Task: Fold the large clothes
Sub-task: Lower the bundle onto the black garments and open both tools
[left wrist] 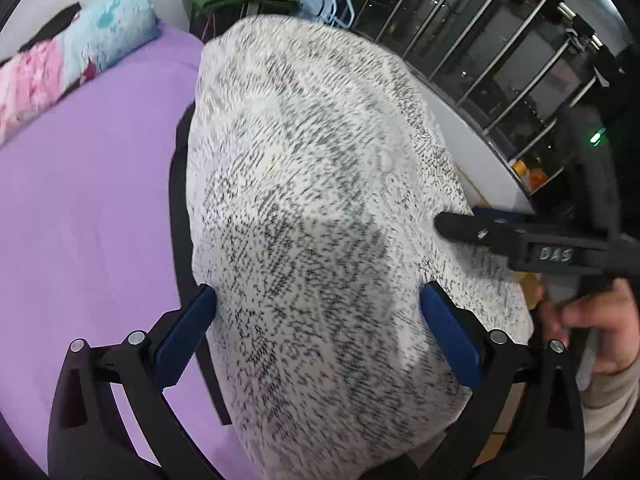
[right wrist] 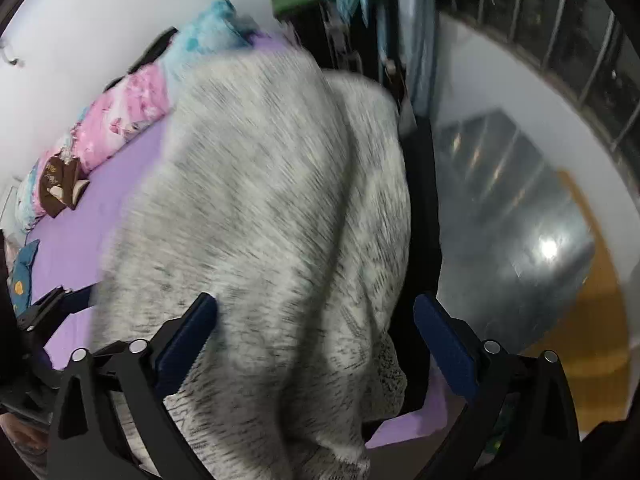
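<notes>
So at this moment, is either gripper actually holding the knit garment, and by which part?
Neither. The left gripper and right gripper both stand wide open above the speckled knit garment on the purple bed; no pad pinches it.

Below the left gripper (left wrist: 318,312), the garment (left wrist: 320,200) is coarse speckled knit. Left of it the bedsheet (left wrist: 92,200) is smooth matt cloth

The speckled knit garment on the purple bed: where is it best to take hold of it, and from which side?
Probably at the near folded edge of the knit garment, coming from above and in front. The cloth there lies in a thick fold, close between the open left gripper pads, while the far end lies flat on the purple sheet.
</notes>
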The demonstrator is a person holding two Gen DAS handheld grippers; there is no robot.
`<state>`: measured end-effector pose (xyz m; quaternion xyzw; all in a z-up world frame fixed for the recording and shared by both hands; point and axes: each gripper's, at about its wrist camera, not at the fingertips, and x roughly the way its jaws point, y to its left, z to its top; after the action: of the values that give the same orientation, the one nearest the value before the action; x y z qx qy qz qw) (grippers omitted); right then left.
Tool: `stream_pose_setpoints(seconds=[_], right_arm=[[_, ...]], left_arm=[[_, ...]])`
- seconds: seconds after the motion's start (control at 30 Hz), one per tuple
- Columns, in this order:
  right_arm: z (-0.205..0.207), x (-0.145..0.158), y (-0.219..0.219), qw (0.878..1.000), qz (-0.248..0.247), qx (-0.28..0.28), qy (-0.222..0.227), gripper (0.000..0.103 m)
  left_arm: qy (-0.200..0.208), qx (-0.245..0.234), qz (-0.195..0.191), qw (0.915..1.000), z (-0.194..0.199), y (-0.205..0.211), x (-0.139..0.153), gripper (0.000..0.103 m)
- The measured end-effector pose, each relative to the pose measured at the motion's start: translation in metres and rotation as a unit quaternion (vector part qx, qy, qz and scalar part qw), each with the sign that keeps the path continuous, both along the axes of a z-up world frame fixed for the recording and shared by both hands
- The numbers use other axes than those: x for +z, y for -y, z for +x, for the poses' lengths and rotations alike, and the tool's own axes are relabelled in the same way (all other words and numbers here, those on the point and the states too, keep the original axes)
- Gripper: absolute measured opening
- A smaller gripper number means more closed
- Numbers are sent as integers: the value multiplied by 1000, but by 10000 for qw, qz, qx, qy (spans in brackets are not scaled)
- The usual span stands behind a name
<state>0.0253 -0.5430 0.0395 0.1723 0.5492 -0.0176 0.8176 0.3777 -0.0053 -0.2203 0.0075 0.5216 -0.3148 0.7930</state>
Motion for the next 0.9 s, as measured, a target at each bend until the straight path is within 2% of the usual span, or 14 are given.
stream_pose_setpoints(seconds=[0.13,0.27,0.33,0.43,0.57,0.77,0.9], right_arm=[[-6,-38,14,9989,445,-87,91,97],[6,-68,20,9989,405,-71,234,97],[11,-77,23,9987,439,-109,249,97],[0,-82,31,9972,669,-172,287,97],[-14,-57,28,9981,440,37,422,97],[-45,-7,23,9964,235,-179,789,97],[-75,25,7,9943,-322,-223,993,97]], left_arm=[[78,-6,232,9997,-2,8,-16,98],[168,90,291,9994,1,13,-24,98],[165,159,335,9992,5,16,-28,98],[94,195,283,9994,6,15,-18,98],[-179,222,173,9994,4,4,4,97],[483,242,475,9974,-21,-6,44,97],[773,198,631,9948,-42,-9,63,97]])
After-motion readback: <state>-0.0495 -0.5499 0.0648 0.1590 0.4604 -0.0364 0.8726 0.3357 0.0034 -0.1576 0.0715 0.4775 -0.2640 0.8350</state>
